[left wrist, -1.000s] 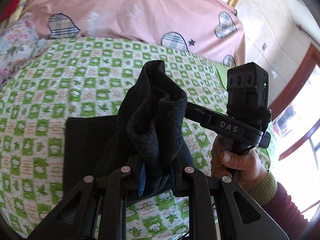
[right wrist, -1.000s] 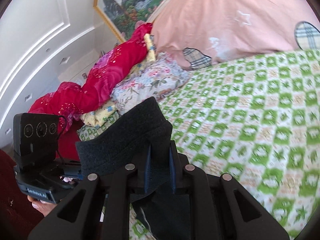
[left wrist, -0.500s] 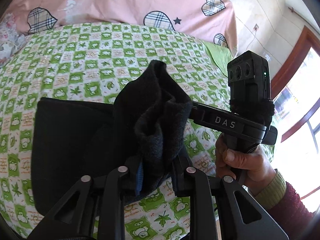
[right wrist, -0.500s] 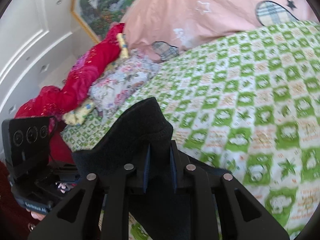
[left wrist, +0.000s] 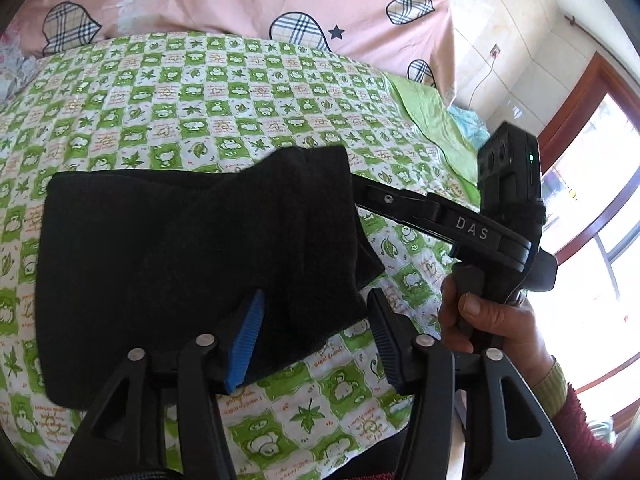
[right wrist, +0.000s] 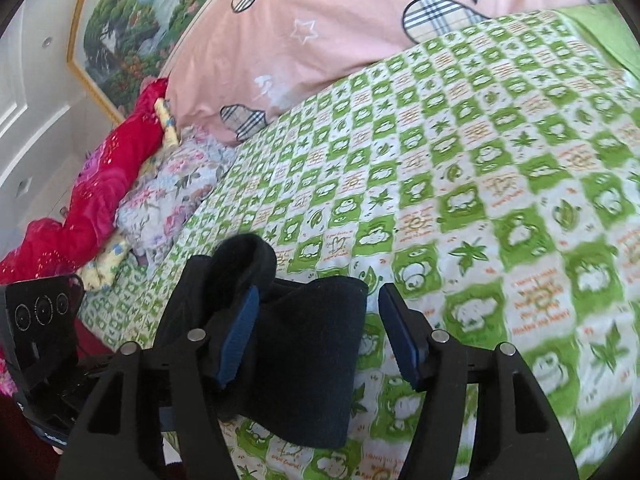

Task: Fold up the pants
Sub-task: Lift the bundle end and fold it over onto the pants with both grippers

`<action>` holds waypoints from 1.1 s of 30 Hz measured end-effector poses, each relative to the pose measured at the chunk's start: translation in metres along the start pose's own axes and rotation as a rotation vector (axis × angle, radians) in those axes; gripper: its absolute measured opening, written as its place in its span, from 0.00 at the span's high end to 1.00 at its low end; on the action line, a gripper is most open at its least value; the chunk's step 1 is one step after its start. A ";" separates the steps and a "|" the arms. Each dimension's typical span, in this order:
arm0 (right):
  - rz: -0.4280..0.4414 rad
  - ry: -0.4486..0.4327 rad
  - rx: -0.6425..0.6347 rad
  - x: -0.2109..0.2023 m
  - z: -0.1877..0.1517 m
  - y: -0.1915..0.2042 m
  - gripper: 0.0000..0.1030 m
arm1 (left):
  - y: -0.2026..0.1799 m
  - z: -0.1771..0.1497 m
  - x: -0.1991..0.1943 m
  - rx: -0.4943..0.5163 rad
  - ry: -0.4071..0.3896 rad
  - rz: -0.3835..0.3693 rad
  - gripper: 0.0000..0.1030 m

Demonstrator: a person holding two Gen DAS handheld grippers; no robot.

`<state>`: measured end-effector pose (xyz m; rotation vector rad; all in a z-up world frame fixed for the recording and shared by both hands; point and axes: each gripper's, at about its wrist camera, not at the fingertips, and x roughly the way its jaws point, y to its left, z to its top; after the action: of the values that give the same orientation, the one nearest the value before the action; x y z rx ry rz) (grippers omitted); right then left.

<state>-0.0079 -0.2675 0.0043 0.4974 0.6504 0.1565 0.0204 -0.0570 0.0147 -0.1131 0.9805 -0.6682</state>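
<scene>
The black pants [left wrist: 172, 264] lie on the bed [left wrist: 200, 92], folded into a thick dark rectangle on the green-and-white checked sheet. The near layer, which both tools held pinched and lifted half a second ago, is now released and rests on the layer below. This means, in my judgement, that one fold is just laid down, and the next thing is to draw back and check if the edges match.

The left hand-held gripper [left wrist: 316, 336] is now spread open; its blue pads stand on both sides of the near corner of the cloth and do not press it. The right hand-held gripper [right wrist: 320, 340] is open too, with the other folded end lying loose between its fingers.

The left wrist view shows nearly the whole rectangle, also a raised hump at the far right corner, where the cloth does not lie flat. It shows the right tool from the side and the person's right hand [left wrist: 492, 320] on its handle. The right wrist view shows only a small end of the pants, and it is a little blurred. But it shows the red blanket [right wrist: 92, 200] and the flowered pillow [right wrist: 176, 188] at the head side, and the pink quilt [right wrist: 360, 20] behind.
</scene>
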 end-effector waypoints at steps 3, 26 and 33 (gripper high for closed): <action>-0.029 -0.024 0.016 -0.006 -0.002 0.004 0.35 | 0.005 -0.001 -0.011 -0.015 -0.016 -0.003 0.44; -0.158 -0.062 -0.062 -0.013 -0.031 0.077 0.16 | 0.086 -0.014 -0.072 -0.202 -0.126 0.117 0.36; -0.203 -0.046 -0.054 -0.008 -0.042 0.078 0.16 | 0.113 -0.014 -0.077 -0.266 -0.135 0.143 0.33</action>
<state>-0.0385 -0.1853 0.0180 0.3798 0.6458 -0.0287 0.0342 0.0798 0.0203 -0.3160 0.9336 -0.3918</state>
